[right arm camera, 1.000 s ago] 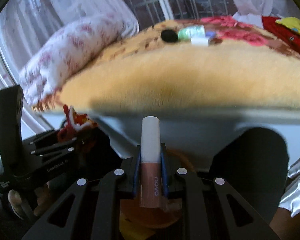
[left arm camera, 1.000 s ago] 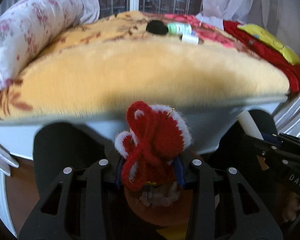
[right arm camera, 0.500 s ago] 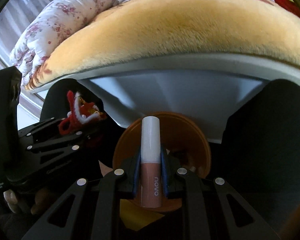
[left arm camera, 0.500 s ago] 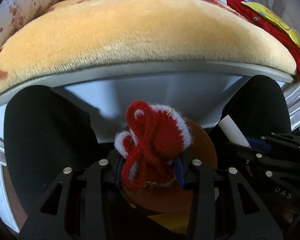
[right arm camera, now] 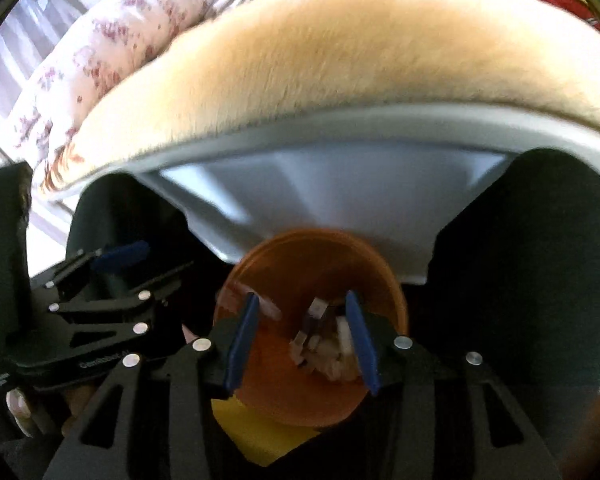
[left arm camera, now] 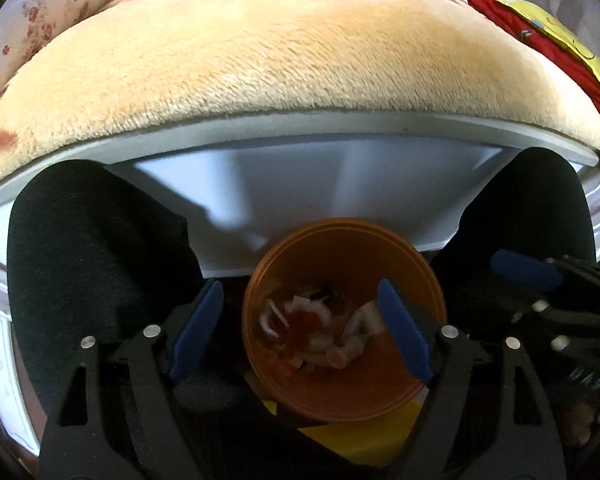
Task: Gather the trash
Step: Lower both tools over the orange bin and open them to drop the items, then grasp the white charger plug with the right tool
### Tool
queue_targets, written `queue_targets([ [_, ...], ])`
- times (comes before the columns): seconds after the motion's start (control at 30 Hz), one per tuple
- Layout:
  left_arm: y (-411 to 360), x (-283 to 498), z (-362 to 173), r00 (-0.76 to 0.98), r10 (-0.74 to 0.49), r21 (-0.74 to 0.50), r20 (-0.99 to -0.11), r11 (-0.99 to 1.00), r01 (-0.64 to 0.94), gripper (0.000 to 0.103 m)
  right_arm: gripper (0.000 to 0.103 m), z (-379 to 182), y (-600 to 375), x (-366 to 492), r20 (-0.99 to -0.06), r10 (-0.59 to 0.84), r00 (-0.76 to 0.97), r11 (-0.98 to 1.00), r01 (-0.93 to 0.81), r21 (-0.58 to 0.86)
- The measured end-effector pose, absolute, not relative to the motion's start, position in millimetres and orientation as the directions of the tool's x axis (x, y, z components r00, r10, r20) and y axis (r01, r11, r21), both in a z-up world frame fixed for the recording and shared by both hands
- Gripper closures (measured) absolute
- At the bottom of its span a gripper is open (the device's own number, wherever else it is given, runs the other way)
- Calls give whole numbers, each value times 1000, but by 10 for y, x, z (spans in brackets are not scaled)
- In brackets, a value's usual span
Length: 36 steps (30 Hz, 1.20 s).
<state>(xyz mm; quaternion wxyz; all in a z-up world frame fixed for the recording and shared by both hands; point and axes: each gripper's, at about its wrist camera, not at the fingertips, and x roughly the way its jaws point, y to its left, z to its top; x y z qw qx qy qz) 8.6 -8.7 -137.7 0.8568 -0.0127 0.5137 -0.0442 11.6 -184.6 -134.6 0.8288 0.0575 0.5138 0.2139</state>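
An orange round bin point(left arm camera: 388, 384) stands on the floor below the bed edge, seen also in the right wrist view point(right arm camera: 300, 396). It holds several white and red bits of trash point(left arm camera: 320, 332). My left gripper point(left arm camera: 300, 332) is open and empty, its blue pads spread above the bin's mouth. My right gripper point(right arm camera: 300, 340) is open and empty too, right over the bin. The left gripper shows at the left of the right wrist view point(right arm camera: 112, 300).
A bed with a tan plush blanket point(left arm camera: 292, 64) and a grey-white frame point(left arm camera: 300, 184) fills the upper view. A floral quilt point(right arm camera: 112, 52) lies at left, red and yellow cloth point(left arm camera: 548, 36) at right. My dark-clad knees point(left arm camera: 92, 248) flank the bin.
Both grippers have opened over the bin. The red knitted piece has left the left gripper and the lip-gloss tube has left the right one. Both grippers tilted further down.
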Motion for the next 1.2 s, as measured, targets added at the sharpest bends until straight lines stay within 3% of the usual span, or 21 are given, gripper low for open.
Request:
queue_targets([
  [0.43,-122,34,-1011,564,-75,-33,-822,996,83,25,50,-814,-2158,99,-732,425,532,904,-292,312],
  [0.63,-189,276,-521,640,-33,50,-768,993,110,22,34,-364,-2321,446,-680,420,601,906,-325,272],
  [0.73,-168,493,-344,640,-87,-19,-763,993,113,20,29,-202,-2433,705,-664,409,626,911,-314,266],
  [0.83,-118,801,-128,641,-144,-92,-754,989,113,19,17,-84,-2561,972,-653,406,639,914,-290,285],
  [0.97,-111,1119,108,676,-146,-108,-722,989,99,17,8,53,-2705,1311,-639,378,669,925,-259,276],
  [1.2,-213,1787,237,737,-81,-31,-671,996,82,13,6,89,-2693,2119,-673,343,655,939,-267,218],
])
